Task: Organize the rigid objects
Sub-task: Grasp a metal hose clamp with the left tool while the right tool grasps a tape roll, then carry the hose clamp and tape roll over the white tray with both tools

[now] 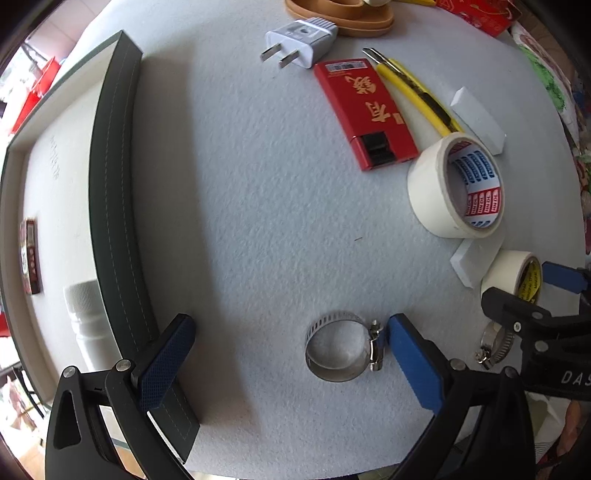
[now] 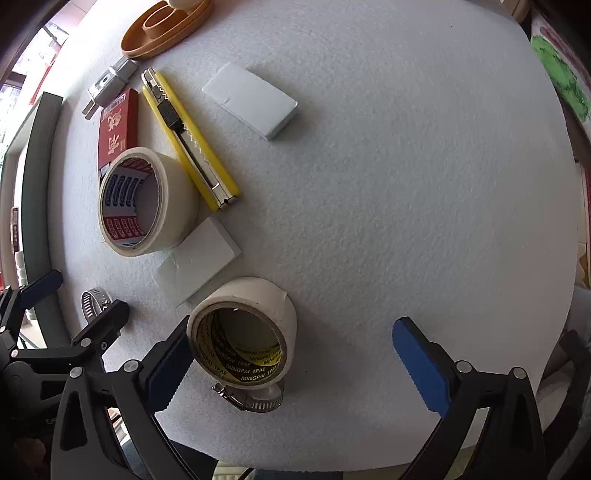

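My left gripper (image 1: 288, 354) is open over the white felt table, and a metal hose clamp (image 1: 341, 347) lies between its fingers, close to the right one. A dark green box (image 1: 114, 184) stands at the left and holds a white bottle (image 1: 86, 325) and a small red item (image 1: 29, 254). My right gripper (image 2: 291, 365) is open around a small roll of masking tape (image 2: 243, 336). A second hose clamp (image 2: 255, 398) lies just in front of that roll. The right gripper also shows in the left wrist view (image 1: 532, 295).
On the felt lie a large tape roll (image 1: 456, 184), a red card box (image 1: 364, 110), a yellow utility knife (image 1: 413, 88), a white plug (image 1: 299, 44), two white blocks (image 2: 251, 99) (image 2: 201, 258) and an orange tray (image 2: 166, 29). The table edge is near.
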